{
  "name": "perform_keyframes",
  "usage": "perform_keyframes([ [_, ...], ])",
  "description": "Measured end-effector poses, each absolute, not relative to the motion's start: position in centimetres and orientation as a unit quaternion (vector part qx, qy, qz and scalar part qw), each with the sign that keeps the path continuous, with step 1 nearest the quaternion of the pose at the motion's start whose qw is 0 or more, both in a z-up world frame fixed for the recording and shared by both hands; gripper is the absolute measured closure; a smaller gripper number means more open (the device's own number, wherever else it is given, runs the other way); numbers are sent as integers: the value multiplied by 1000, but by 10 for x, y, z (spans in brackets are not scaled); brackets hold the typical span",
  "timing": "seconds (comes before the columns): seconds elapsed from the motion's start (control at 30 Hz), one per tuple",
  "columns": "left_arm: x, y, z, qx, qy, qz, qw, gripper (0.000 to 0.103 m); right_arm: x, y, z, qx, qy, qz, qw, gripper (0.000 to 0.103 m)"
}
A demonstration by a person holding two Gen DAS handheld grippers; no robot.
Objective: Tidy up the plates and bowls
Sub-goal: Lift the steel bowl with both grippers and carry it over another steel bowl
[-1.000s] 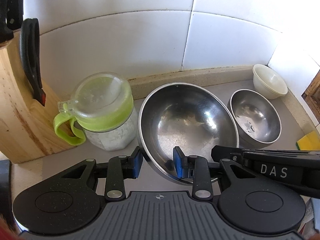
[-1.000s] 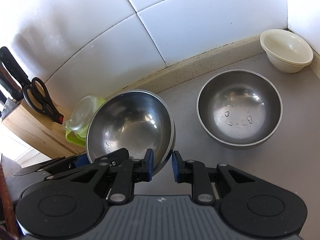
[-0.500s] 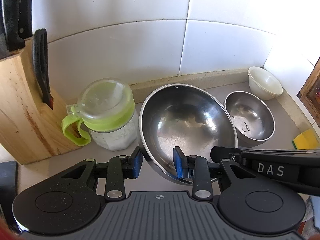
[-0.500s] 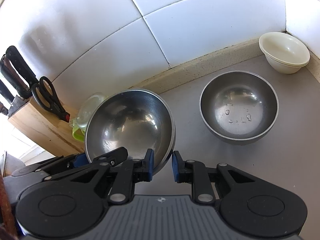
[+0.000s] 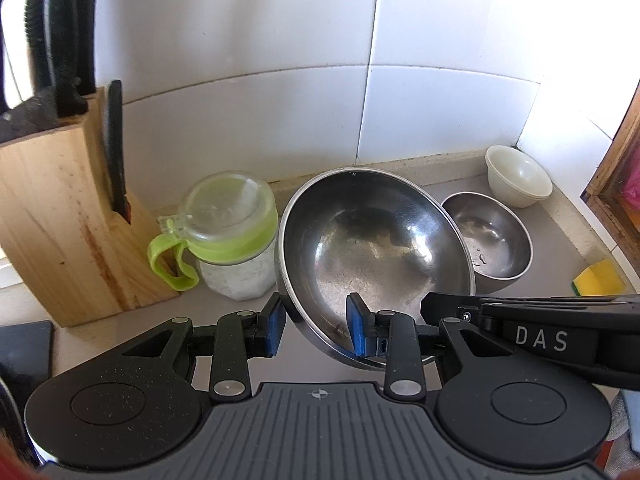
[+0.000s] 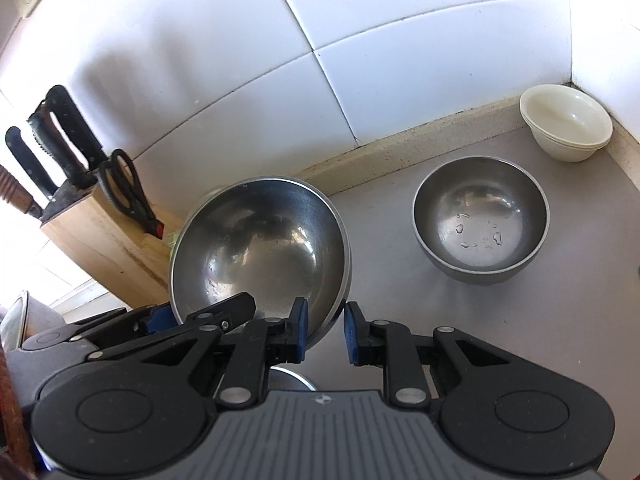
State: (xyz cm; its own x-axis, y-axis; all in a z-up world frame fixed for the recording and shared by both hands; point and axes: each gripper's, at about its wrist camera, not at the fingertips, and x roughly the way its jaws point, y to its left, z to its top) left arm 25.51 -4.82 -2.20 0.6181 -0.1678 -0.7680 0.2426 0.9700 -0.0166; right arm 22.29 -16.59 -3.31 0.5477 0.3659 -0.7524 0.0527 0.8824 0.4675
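A large steel bowl [image 5: 376,248] hangs tilted above the grey counter [image 6: 500,320], held at its near rim from two sides. My left gripper [image 5: 316,330] is shut on the rim's left part, one blue pad inside the bowl and one outside. My right gripper [image 6: 325,332] is shut on the same large steel bowl [image 6: 260,248] at its right edge. A smaller steel bowl [image 6: 480,220] with water drops sits on the counter to the right. Stacked cream bowls [image 6: 566,128] stand in the back corner.
A green-lidded jar [image 5: 232,236] stands just left of the held bowl, with a wooden knife block [image 5: 60,220] beyond it. White tiled wall runs behind. A yellow sponge [image 5: 598,284] and a wooden frame [image 5: 616,184] lie at the right.
Both grippers have risen a little with the large bowl still gripped. The counter, jar and small bowls look farther away, and more of the knife block shows.
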Motion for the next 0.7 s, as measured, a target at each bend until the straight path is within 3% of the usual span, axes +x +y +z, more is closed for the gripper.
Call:
perform_keyframes([
  [0.7, 198, -29, -6, 52, 408, -104, 906, 63, 169, -144, -12, 212, 460, 108, 856, 79],
])
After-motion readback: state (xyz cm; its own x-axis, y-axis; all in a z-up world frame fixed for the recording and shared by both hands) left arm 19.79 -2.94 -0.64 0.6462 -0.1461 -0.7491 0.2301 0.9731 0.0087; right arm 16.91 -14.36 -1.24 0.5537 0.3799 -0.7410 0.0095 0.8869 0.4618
